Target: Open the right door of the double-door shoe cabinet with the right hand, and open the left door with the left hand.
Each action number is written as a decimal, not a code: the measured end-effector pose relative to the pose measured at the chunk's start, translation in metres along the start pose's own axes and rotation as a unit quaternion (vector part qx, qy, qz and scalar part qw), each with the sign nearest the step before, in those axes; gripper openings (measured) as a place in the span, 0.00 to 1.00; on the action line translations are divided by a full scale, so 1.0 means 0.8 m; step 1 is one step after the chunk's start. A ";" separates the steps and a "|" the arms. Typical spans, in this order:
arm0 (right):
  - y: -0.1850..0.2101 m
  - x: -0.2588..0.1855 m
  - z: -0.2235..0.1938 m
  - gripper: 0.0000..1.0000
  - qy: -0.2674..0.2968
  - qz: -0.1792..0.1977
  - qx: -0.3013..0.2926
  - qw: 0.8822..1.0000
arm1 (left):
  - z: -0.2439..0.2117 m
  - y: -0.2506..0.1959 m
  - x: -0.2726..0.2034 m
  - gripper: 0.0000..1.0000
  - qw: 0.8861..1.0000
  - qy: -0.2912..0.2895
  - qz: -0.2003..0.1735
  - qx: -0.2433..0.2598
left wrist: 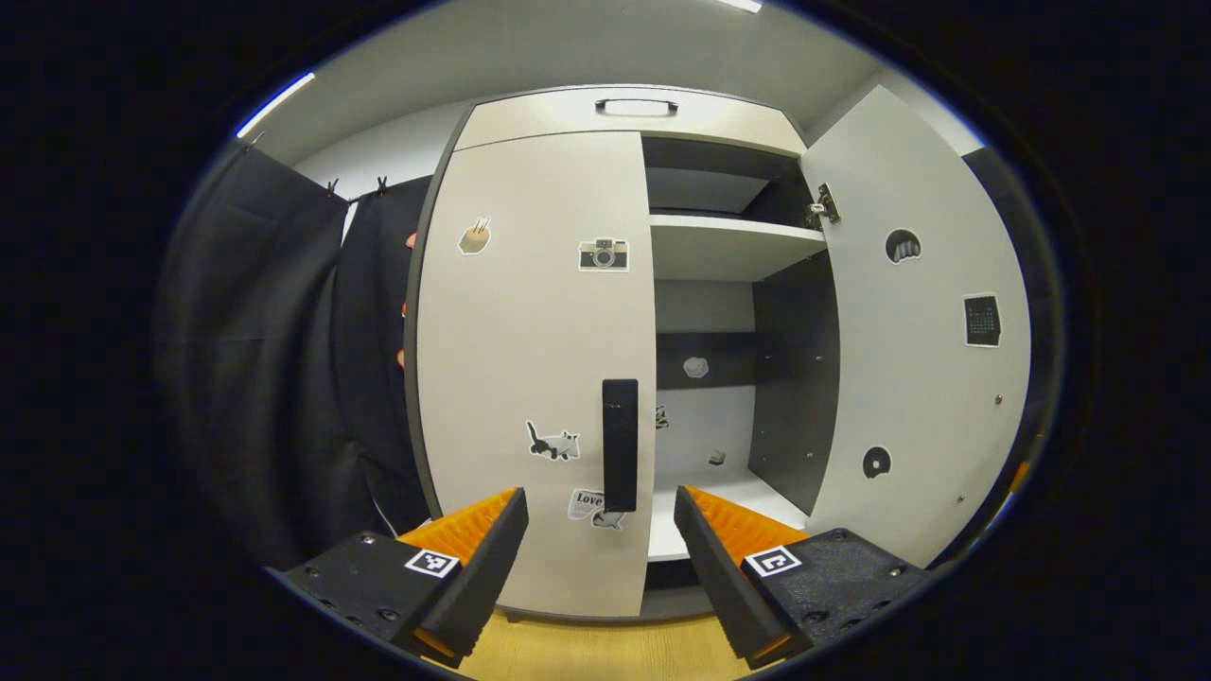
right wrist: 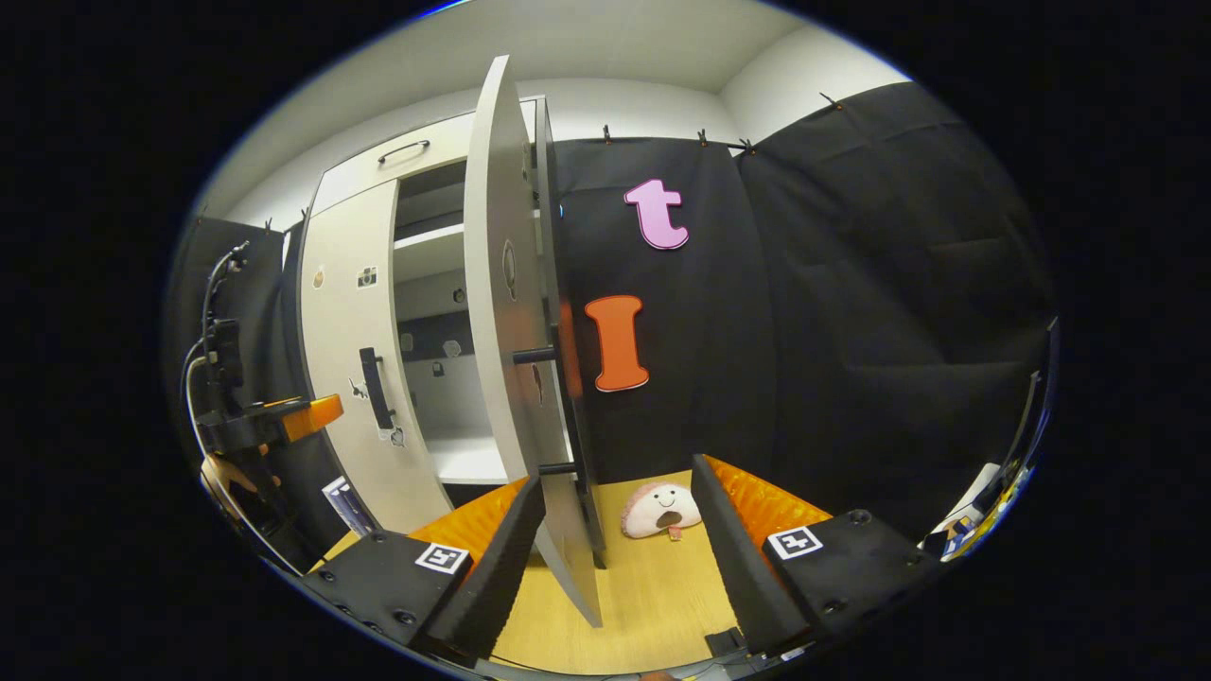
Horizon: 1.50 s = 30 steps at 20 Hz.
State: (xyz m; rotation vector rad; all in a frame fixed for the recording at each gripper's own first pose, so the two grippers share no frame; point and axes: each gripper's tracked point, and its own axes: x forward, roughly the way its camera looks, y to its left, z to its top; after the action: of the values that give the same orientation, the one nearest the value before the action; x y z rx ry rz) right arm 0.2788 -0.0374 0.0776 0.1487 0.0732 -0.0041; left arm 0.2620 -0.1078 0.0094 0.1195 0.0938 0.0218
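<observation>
Left gripper (left wrist: 601,544) occupies the bottom of the left gripper view, jaws apart and holding nothing, facing the shoe cabinet (left wrist: 624,113). Left door (left wrist: 535,369) stands shut at centre frame; its vertical dark handle (left wrist: 620,445) appears just above the gap between the jaws, without contact. Stickers, including a camera sticker (left wrist: 604,254), mark the door face. Right of it, the cabinet interior is exposed, with a shelf (left wrist: 728,248) in the upper part. Right door (left wrist: 913,350) is swung open at the right of the frame.

Right gripper (right wrist: 620,534) sits at the bottom of the right gripper view, jaws apart and empty. At left of that frame the left gripper appears, farther off, near the closed door. At centre, the open right door is seen edge-on, its lower edge between the jaws. A plush toy (right wrist: 659,509) lies on the wooden floor (right wrist: 653,605) beyond.
</observation>
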 end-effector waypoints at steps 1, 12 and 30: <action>-0.002 -0.001 -0.001 0.99 0.002 -0.002 0.002 1.000 | 0.000 -0.003 0.013 0.95 1.000 -0.001 -0.001 0.002; -0.035 -0.004 -0.001 0.99 0.000 -0.051 0.008 0.999 | -0.024 -0.011 0.122 0.95 1.000 0.026 -0.005 -0.011; -0.036 -0.009 -0.004 0.99 0.001 -0.061 0.015 0.998 | -0.045 -0.022 0.156 0.24 0.999 0.017 -0.036 -0.009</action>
State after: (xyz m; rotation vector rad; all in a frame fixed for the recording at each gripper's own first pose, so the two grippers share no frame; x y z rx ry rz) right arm 0.2709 -0.0654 0.0706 0.1743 0.0833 -0.1268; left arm 0.3832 -0.1178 -0.0399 0.0980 0.1315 -0.0474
